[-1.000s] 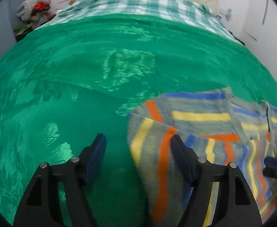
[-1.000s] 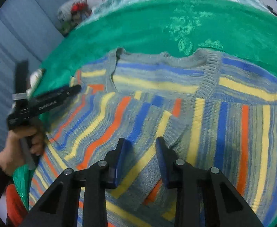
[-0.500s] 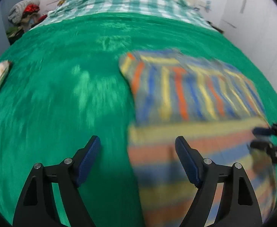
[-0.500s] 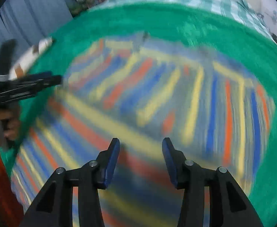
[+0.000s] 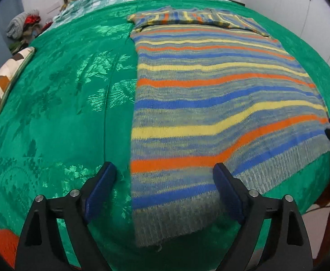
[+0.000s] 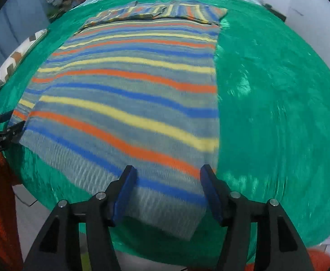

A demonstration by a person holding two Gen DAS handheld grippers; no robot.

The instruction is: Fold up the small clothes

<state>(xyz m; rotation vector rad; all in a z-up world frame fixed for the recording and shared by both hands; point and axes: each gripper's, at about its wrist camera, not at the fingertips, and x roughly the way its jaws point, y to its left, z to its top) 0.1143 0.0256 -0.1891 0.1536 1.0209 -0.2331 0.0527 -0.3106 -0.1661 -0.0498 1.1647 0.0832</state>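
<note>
Both grippers have pulled back from the folded sleeves to the sweater's hem since a second ago. Left wrist view: left gripper [image 5: 162, 187] hovers with fingers spread wide, empty, over the hem's left corner; striped sweater [image 5: 221, 103] lies flat on the green bedspread [image 5: 63, 103], sleeves folded across its far end. Right wrist view: right gripper [image 6: 168, 192] also spread, empty, over the sweater's [image 6: 131, 90] right hem corner; patterned pillow [image 6: 16, 58] at far left.

You are seeing only one bit of writing. It is sitting in small white letters on the side of your left gripper [image 6: 0, 133], at the left edge of the right wrist view. The letters are too small and blurry for you to read. Nothing else is showing any words or numbers.
</note>
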